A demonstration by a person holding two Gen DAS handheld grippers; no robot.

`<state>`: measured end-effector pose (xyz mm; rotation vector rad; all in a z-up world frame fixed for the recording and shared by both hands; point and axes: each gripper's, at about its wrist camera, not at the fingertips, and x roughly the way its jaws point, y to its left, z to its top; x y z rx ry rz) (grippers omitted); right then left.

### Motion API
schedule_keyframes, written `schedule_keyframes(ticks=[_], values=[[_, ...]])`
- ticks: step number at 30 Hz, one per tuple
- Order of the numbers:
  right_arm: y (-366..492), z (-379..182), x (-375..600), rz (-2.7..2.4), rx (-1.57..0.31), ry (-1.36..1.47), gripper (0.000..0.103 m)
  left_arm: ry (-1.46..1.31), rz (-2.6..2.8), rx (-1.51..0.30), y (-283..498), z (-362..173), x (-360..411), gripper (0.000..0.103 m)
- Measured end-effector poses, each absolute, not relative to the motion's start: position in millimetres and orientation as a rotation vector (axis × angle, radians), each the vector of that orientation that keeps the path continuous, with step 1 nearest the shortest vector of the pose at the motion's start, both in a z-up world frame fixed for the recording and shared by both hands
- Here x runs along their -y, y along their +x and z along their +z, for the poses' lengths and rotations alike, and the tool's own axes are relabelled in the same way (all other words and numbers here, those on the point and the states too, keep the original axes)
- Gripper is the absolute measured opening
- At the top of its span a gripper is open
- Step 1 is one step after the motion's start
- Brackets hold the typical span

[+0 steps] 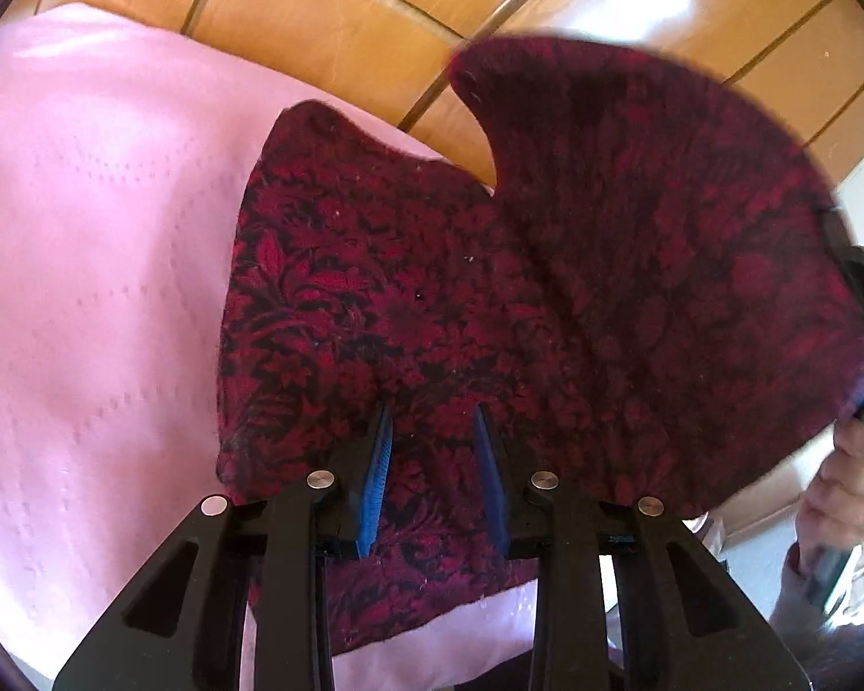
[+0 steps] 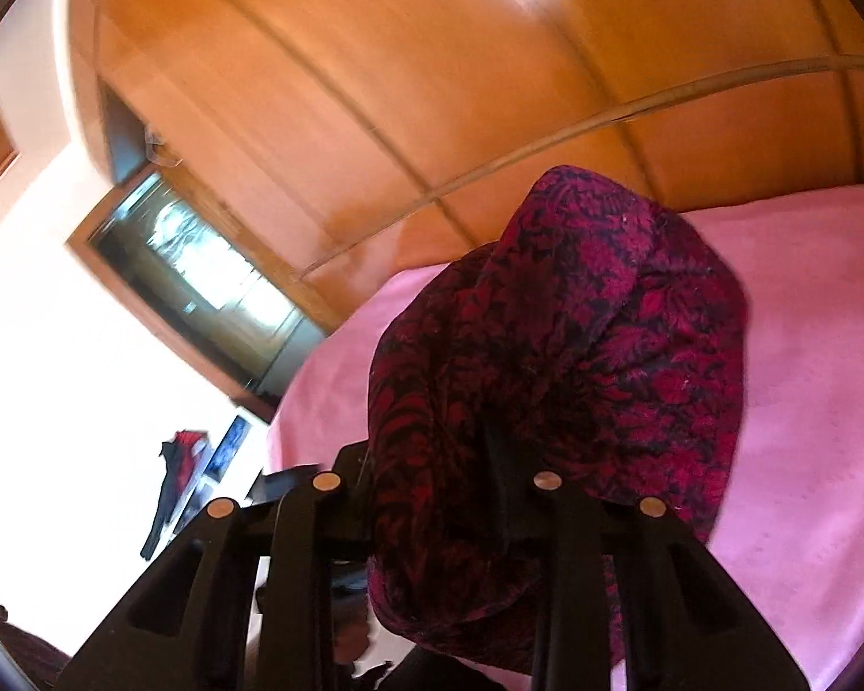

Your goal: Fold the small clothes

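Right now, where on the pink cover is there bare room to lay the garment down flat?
The pink textured bedcover lies bare left of the dark red floral garment, up to the wooden headboard. It is crowded where the left hand-held gripper hovers and the right hand-held gripper lifts the cloth.

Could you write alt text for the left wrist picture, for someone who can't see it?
A dark red floral garment lies on a pink bed cover, its right side lifted into the air. The open left claw hovers over its near edge, wooden panelling behind.
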<state>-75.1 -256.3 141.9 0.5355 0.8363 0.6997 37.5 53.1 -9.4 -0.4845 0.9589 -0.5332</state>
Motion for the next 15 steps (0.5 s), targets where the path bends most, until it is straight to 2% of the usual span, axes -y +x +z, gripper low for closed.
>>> schedule_keyframes(ticks=[5,11,13,15], values=[[-81.4,109.9,199.7,0.773,-0.933,0.4,0.027,-0.751,-0.561,-0.898,36.2,-3.9,-100.6,0.029],[-84.3,83.5,177.0,0.78,-0.953,0.311,0.027,-0.918,-0.638,-0.814,28.6,9.7,-139.8,0.061],[-85.7,80.0,165.9,0.776,-0.947,0.257,0.027,-0.98,-0.73,-0.813,35.1,10.1,-133.9,0.077],[-93.3,76.8,152.6,0.771,-0.93,0.179,0.027,-1.005,-0.771,-0.833,40.0,8.7,-126.8,0.082]])
